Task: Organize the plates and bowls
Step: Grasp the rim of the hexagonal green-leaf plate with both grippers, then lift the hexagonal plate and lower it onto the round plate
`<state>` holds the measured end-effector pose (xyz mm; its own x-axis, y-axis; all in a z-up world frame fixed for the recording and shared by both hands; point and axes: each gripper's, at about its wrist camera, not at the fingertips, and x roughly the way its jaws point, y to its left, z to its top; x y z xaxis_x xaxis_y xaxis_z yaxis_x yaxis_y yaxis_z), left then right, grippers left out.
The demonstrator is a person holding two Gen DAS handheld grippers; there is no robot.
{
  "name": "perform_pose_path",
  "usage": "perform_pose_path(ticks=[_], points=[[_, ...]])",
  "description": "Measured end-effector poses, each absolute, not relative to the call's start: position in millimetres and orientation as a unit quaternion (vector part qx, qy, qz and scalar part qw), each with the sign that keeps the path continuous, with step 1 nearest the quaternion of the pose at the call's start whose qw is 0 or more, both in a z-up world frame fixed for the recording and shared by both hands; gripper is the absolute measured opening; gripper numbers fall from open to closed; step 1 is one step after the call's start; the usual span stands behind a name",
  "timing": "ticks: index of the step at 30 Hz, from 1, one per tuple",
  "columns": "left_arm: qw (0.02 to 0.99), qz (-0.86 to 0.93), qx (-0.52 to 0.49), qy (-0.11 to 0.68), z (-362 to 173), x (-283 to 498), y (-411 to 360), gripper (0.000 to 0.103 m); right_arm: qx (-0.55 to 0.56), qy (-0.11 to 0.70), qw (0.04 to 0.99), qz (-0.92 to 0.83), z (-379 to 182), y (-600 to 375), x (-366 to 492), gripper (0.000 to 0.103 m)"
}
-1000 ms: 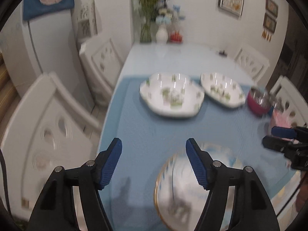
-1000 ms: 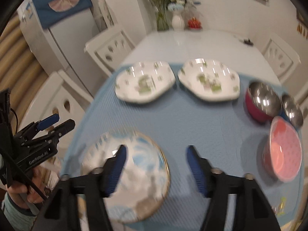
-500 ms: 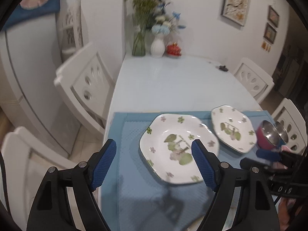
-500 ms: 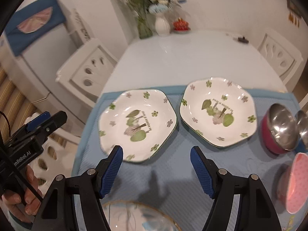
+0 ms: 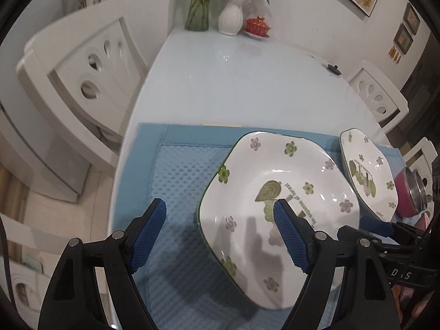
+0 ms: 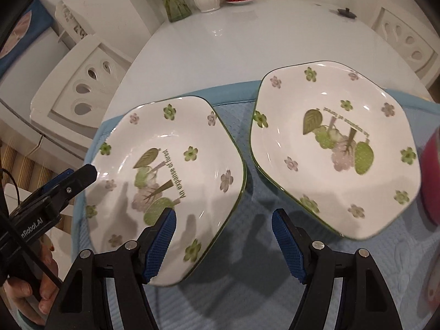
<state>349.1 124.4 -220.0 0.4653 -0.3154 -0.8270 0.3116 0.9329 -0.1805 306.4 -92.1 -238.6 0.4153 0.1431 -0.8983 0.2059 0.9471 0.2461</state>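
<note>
Two black plastic two-finger grippers are seen, the left gripper and the right gripper. Blue cross-hatched pads are fitted inside each finger, silver screw heads are set at the joints, and white lettering is printed on the left gripper's body.

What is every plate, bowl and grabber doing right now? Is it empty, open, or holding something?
Left flowered plate: empty, flat on the blue mat.
Right flowered plate: empty, on the mat, apart from the first.
Red bowl: upright, steel inside, looks empty.
Left gripper: open, holding nothing.
Right gripper: open, holding nothing.
</note>
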Motion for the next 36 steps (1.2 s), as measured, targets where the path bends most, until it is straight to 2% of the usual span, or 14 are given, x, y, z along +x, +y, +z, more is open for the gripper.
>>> perform_pose_path(ticks=[3, 10, 12, 14, 20, 32, 36], points=[[0.852, -0.183, -0.009, 0.49, -229.5, 354.8, 123.9, 0.079, 0.16, 0.539, 0.827, -0.012, -244.7, -91.9, 310.9, 0.07], [0.844, -0.192, -0.003, 0.501, -244.2, 363.0, 116.3, 0.074, 0.153, 0.534, 0.832, 0.007, -252.5, -91.5, 321.1, 0.05], [0.838, -0.2, -0.009, 0.508, -250.6, 365.3, 115.5, 0.055, 0.142, 0.532, 0.835, 0.011, -252.6, -89.8, 322.9, 0.043], [0.84, -0.205, -0.009, 0.502, -252.0, 363.5, 113.5, 0.044, 0.13, 0.53, 0.838, 0.02, -251.9, -86.7, 325.0, 0.033], [0.845, -0.211, 0.005, 0.491, -247.1, 354.4, 115.2, 0.036, 0.102, 0.523, 0.846, 0.029, -248.2, -81.2, 322.8, 0.033], [0.861, -0.219, 0.019, 0.459, -219.9, 308.5, 126.4, 0.036, 0.071, 0.505, 0.858, 0.059, -221.9, -65.9, 288.0, 0.03], [0.858, -0.215, 0.015, 0.466, -223.3, 302.9, 130.9, 0.03, 0.067, 0.503, 0.86, 0.062, -221.1, -66.5, 274.8, 0.03]])
